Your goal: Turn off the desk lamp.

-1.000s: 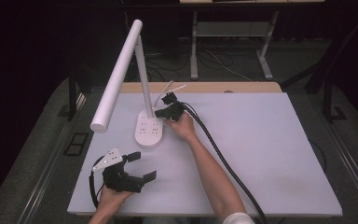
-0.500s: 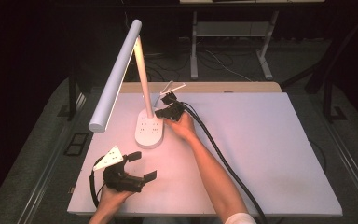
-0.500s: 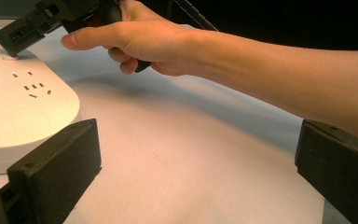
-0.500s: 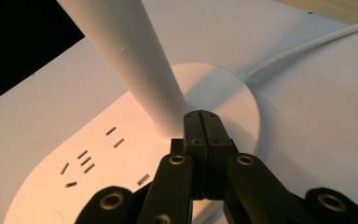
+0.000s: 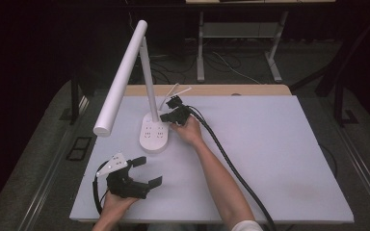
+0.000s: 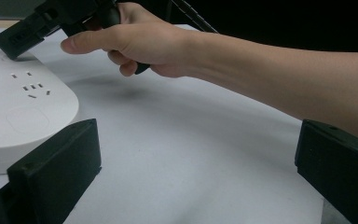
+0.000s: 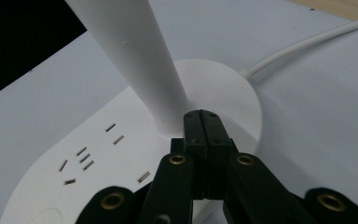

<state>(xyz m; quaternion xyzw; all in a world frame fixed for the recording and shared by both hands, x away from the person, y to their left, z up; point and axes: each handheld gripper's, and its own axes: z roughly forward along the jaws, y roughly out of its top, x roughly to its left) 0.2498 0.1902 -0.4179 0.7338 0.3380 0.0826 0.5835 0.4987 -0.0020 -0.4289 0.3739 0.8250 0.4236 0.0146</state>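
Note:
A white desk lamp stands on the table, and its oval base (image 5: pixel 153 136) carries several socket slots. The stem (image 5: pixel 147 72) rises to a long tube head (image 5: pixel 121 77) that slopes down to the left. My right gripper (image 5: pixel 165 117) is shut with nothing between its jaws. In the right gripper view its tips (image 7: pixel 205 122) rest on the base (image 7: pixel 121 154) at the foot of the stem (image 7: pixel 135 56). My left gripper (image 5: pixel 149 171) lies open near the table's front left. In the left gripper view it (image 6: pixel 196 163) faces the base (image 6: pixel 18 107) and the right hand (image 6: pixel 135 42).
A white cable (image 7: pixel 307 42) runs from the back of the base over the white table top (image 5: pixel 270 144). The right gripper's black cable (image 5: pixel 221 154) trails along the forearm to the front edge. A wooden strip (image 5: pixel 212 90) borders the far edge.

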